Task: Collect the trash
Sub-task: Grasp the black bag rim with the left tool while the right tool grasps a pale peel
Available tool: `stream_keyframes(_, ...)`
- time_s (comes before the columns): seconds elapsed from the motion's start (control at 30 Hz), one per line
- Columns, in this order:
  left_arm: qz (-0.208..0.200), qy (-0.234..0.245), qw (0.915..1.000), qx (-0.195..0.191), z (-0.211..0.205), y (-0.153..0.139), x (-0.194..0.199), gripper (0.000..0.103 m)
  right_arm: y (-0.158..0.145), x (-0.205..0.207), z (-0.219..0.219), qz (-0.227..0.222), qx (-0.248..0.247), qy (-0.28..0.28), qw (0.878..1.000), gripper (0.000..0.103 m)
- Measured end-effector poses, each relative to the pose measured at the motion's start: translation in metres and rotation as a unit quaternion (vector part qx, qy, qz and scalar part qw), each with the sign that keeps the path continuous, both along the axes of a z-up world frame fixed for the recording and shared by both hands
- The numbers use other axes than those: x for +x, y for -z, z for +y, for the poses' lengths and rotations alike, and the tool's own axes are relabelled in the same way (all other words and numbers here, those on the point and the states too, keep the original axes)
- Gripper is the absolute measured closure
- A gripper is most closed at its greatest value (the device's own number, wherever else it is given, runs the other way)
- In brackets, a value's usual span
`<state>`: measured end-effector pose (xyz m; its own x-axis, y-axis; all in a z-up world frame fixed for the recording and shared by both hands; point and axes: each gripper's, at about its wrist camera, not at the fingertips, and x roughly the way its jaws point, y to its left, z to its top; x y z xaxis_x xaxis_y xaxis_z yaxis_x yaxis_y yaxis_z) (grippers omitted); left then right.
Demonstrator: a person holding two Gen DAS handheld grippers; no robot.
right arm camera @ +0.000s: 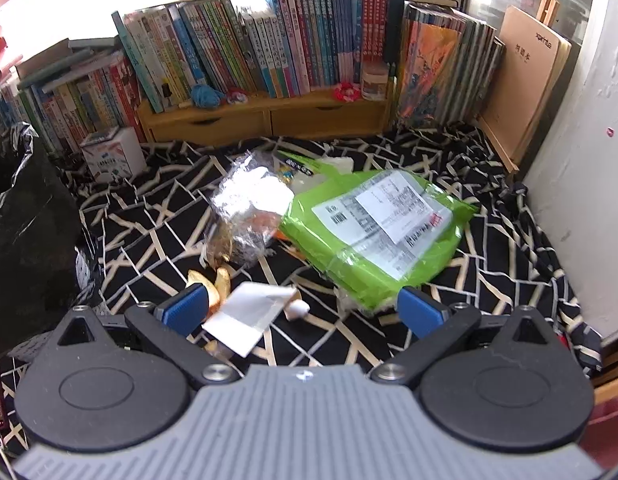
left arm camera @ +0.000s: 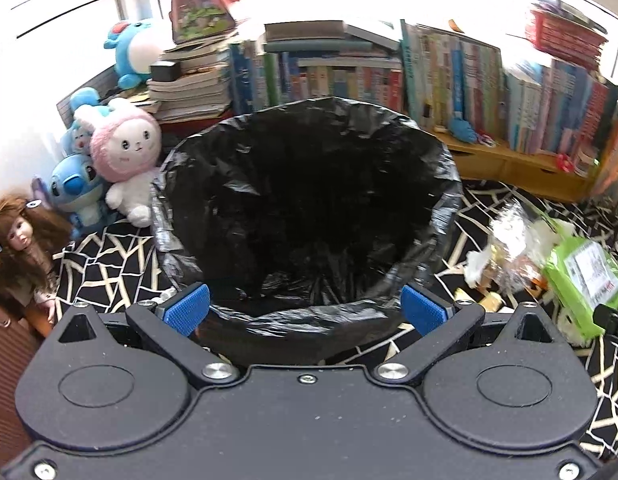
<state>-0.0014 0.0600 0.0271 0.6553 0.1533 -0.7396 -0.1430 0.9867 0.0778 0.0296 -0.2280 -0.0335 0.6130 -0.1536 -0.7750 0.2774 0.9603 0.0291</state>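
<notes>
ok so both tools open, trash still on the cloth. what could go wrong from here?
1. The right tool sits over a flat white paper lying on the cloth; closing could pinch fabric along with it.
2. The green mailer bag looks wider than the open jaws, so a grasp may slip or drag neighbouring foil wrap.
3. The left tool is at the bin liner rim; a nudge could collapse the loose black plastic.

Black cloth (right arm camera: 509, 240) with cream lines, wooden shelf (right arm camera: 269, 118) packed with books (right arm camera: 245, 52), white wall (right arm camera: 581, 200), bright windows (left arm camera: 69, 4) behind.
</notes>
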Motion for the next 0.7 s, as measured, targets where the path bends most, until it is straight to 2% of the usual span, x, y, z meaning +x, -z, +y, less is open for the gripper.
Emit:
stream_keyframes(0.1,-0.007,-0.020,0.9998,-0.001,0.009,0.002,0.002,0.001,0.012,-0.003,-0.003,-0.045,-0.003,-0.028,0.999,0.000)
stream_keyframes(0.17,-0.011,-0.037,0.9993,-0.003,0.015,0.004,0.005,0.001,0.021,-0.001,-0.001,-0.039,-0.019,-0.047,0.998,0.000)
stream_keyframes(0.3,-0.008,-0.072,0.9973,-0.010,0.027,0.011,0.011,0.002,0.044,0.006,-0.003,-0.013,0.010,-0.047,0.999,0.000)
stream_keyframes(0.4,0.006,-0.091,0.9958,-0.004,0.031,0.018,0.018,0.007,0.064,0.010,-0.002,0.003,0.022,-0.060,0.998,0.000)
stream_keyframes(0.57,0.021,-0.114,0.9933,0.004,0.036,0.029,0.025,0.013,0.094,0.019,0.012,0.024,-0.002,-0.093,0.995,0.000)
stream_keyframes(0.7,0.033,-0.115,0.9928,-0.005,0.038,0.037,0.030,0.026,0.121,0.029,0.021,0.047,0.009,-0.106,0.993,0.001)
